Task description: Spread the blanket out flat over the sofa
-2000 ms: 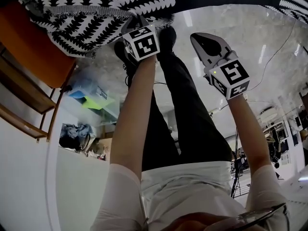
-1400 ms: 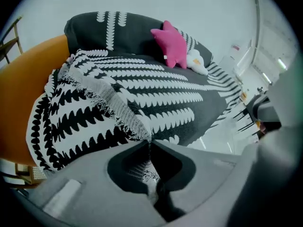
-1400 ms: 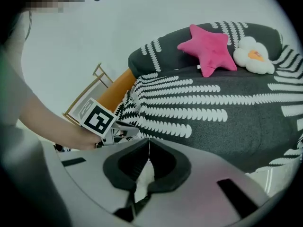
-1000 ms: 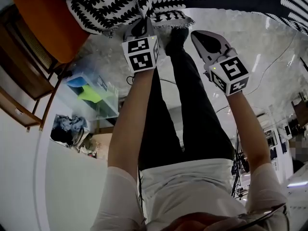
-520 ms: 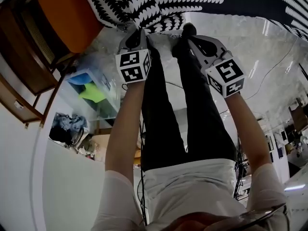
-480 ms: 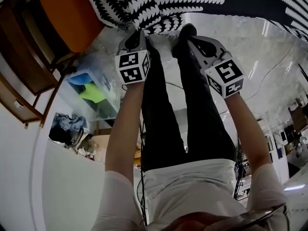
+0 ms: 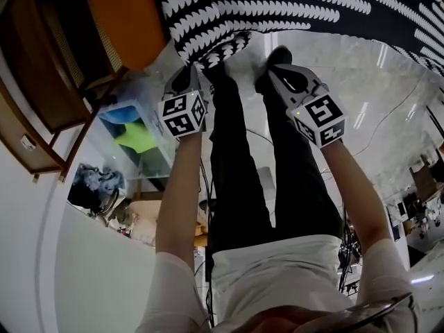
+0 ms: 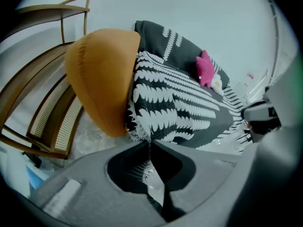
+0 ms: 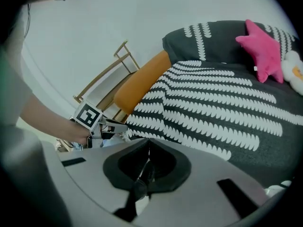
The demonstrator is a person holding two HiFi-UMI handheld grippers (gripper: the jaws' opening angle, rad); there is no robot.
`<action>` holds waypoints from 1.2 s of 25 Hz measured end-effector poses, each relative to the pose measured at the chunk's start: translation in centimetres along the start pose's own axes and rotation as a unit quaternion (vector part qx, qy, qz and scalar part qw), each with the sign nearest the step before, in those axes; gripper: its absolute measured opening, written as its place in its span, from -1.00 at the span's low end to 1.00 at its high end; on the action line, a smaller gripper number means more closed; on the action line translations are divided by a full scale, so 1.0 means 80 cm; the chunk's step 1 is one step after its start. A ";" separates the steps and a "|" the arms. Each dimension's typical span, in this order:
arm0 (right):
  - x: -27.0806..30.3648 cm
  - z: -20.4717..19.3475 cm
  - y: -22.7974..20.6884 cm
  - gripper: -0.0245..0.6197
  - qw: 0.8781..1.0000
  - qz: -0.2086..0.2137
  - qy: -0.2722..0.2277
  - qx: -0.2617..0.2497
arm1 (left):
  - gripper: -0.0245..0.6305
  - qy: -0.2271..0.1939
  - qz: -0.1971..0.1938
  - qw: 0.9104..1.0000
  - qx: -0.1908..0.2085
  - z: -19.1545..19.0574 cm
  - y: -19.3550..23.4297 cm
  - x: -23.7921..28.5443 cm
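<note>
Blanket (image 7: 291, 5), soft and limp, likely handles best by its fringed edge, which the left hand-held gripper (image 8: 149, 144) pinches shut; the right hand-held gripper (image 9: 149, 143) is closed, empty.

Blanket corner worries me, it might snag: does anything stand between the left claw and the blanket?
Nothing visible does. The left claw is shut on the blanket, at its fringed corner beside the orange armrest. A pink star cushion and a white toy sit on top of it, farther from the claw.
</note>
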State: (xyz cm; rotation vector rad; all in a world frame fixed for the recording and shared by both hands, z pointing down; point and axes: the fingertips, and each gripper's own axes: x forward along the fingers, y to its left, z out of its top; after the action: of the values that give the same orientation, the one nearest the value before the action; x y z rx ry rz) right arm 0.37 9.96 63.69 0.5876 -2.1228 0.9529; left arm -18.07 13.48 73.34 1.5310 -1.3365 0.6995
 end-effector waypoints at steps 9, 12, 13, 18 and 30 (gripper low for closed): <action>0.012 -0.003 0.020 -0.90 1.000 0.010 0.009 -0.017 | -0.85 -0.017 0.047 0.998 0.033 0.010 0.073 -0.028; 0.018 -0.003 0.025 -0.90 1.000 0.011 0.013 -0.021 | -0.85 -0.018 0.056 0.997 0.048 0.011 0.094 -0.032; 0.020 -0.003 0.025 -0.90 1.000 0.011 0.014 -0.022 | -0.85 -0.017 0.054 0.997 0.052 0.011 0.098 -0.031; 0.030 -0.008 0.027 -0.90 1.000 0.008 0.016 -0.019 | -0.86 -0.016 0.062 0.996 0.062 0.013 0.117 -0.025; 0.030 -0.023 0.012 -0.90 1.000 -0.004 0.018 -0.005 | -0.86 -0.035 0.104 0.994 0.003 0.011 0.138 -0.019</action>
State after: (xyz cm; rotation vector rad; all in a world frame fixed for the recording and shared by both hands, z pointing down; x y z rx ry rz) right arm -0.95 11.73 65.95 0.5682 -2.0903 0.9414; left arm -29.13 13.89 74.79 1.4455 -1.5626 0.7851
